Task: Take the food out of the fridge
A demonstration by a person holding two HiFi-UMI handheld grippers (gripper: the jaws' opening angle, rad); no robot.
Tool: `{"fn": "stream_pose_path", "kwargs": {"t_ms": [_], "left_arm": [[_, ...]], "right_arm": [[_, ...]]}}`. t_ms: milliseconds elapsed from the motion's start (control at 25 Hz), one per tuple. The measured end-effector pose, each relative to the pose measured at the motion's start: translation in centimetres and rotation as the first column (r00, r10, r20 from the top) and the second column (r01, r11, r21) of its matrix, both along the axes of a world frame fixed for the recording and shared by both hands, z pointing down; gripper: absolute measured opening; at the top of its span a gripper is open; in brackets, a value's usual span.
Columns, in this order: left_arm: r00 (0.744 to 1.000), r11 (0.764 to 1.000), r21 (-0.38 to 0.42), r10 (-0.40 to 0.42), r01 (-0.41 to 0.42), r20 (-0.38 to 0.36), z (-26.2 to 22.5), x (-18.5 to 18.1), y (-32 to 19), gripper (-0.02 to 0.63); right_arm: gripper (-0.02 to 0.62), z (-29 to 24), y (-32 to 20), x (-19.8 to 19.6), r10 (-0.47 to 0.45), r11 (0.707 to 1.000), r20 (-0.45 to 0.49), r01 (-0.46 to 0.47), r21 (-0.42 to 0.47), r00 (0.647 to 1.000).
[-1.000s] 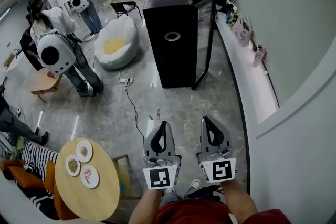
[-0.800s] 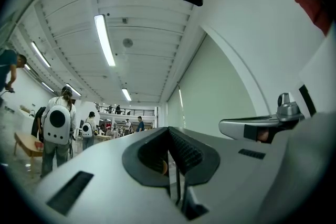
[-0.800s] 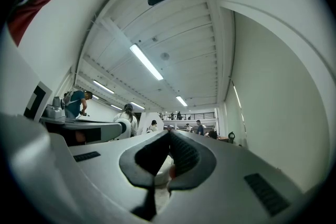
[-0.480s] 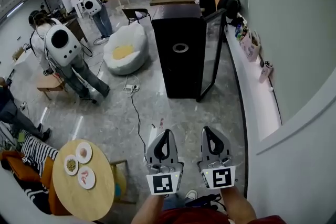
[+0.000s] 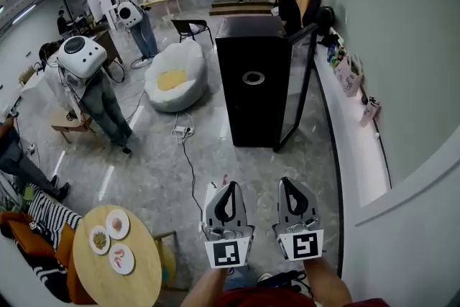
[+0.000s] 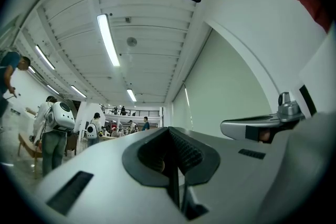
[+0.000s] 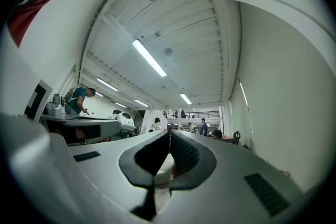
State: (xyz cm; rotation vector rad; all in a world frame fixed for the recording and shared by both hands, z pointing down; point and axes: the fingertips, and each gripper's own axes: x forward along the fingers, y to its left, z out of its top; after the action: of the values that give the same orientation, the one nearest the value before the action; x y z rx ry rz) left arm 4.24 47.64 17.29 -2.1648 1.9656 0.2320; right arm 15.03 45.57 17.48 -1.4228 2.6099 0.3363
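A tall black fridge stands ahead on the grey floor, its glass door swung open to the right. I see no food inside from here. My left gripper and right gripper are held side by side near my body, several steps short of the fridge. Both are shut with nothing between the jaws. In the left gripper view the left gripper points up at the ceiling. The right gripper does the same in the right gripper view.
A round wooden table with three plates of food stands at my lower left. A white beanbag lies left of the fridge, and a cable runs across the floor. Several people stand at the left. A white ledge runs along the right wall.
I have walked forward, so the fridge sits lower and nearer in the head view. Both grippers stay shut and held the same way. The person with the white backpack has moved.
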Motion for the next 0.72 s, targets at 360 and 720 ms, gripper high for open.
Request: {"fn": "stream_pose_path", "kwargs": {"t_ms": [360,720], "left_arm": [[0.996,1.0,0.028,0.004,-0.001,-0.094,-0.4,-3.8,-4.5,0.013],[0.993,0.999,0.028,0.037,-0.034,-0.11,-0.4,-7.1,-9.0,0.013]], "right_arm": [[0.023,-0.1,-4.4,-3.8,-0.002,1.0,-0.003,0.002,-0.002,1.0],[0.023,-0.8,-8.6,-7.5,0.021,1.0,0.025,-0.021,-0.005,0.999]]}}
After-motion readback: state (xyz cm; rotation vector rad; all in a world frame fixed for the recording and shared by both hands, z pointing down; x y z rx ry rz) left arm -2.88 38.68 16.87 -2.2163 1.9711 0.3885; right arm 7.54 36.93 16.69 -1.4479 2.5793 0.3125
